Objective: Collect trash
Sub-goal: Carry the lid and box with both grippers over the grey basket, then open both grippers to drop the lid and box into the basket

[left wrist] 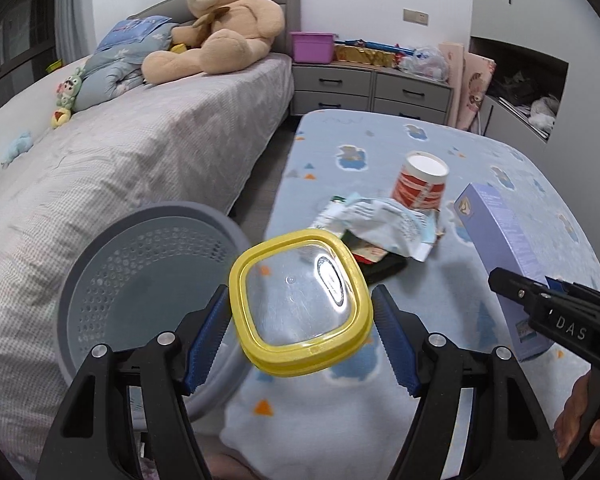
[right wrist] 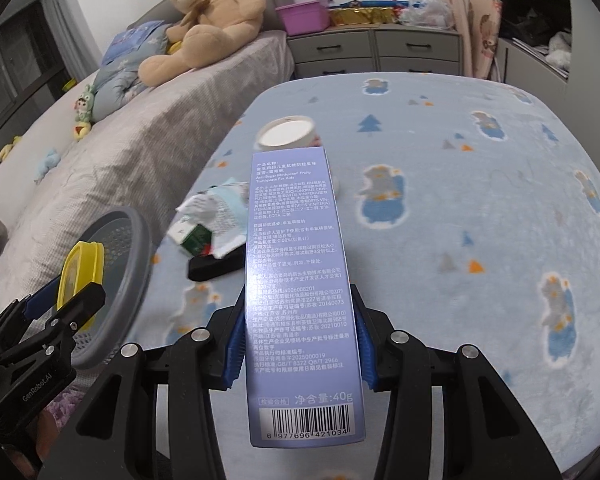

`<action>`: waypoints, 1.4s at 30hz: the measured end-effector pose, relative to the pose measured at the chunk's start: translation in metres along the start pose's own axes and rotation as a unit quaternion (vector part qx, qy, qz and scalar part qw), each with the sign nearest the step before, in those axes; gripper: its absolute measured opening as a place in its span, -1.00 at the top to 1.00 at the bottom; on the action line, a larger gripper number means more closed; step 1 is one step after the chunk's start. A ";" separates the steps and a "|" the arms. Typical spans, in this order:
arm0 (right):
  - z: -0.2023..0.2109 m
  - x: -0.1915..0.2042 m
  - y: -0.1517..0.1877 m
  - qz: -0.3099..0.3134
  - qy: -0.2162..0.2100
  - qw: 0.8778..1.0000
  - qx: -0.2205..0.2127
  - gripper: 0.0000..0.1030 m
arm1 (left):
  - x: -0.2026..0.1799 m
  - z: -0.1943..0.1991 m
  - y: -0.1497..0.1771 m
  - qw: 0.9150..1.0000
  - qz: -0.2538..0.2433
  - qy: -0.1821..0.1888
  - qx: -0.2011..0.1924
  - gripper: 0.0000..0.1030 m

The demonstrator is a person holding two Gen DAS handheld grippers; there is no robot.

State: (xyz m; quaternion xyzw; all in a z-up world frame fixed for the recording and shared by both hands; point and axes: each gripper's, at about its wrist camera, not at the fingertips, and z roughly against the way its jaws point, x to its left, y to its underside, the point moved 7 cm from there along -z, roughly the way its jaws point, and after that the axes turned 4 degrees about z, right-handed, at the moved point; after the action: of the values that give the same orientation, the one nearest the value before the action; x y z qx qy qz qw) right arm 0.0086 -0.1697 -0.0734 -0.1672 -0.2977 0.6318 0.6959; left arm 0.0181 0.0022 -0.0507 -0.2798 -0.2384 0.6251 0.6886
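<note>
Lilac toothpaste box reading "40g", "Toothpaste For Kids"

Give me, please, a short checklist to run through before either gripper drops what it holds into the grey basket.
1. Left gripper has the yellow-rimmed lid between its pads: cannot tell; the right wrist view shows it pinched, the left wrist view shows gaps at both pads.
2. Right gripper clamps the purple toothpaste box: ok, both pads press its sides.
3. Lid over the grey perforated basket: not ok; it hangs at the rim, partly above the blue blanket.
4. Basket opening unobstructed: ok.
5. Trash left on the blanket: not ok; a red-and-white cup and crumpled wrappers remain.
</note>
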 end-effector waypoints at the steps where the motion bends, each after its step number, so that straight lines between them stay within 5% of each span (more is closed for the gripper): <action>1: -0.001 0.007 -0.001 0.002 -0.004 1.000 0.001 0.15 | 0.007 0.002 -0.001 1.000 0.003 -0.002 -0.002 -0.33; 24: -0.048 0.180 -0.027 0.100 -0.114 0.988 0.024 0.15 | 0.167 0.004 -0.027 0.991 0.091 -0.093 -0.007 -0.33; 42: -0.095 0.231 -0.015 0.139 -0.139 0.978 0.075 0.14 | 0.193 -0.031 -0.013 0.989 0.115 -0.081 0.040 -0.34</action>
State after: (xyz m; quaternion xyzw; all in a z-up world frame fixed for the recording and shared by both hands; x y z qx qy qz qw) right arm 0.0856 0.0678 -0.0902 -0.0650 -0.3173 0.7599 0.5636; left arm 0.0684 0.1901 -0.0687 -0.2261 -0.2340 0.7298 0.6012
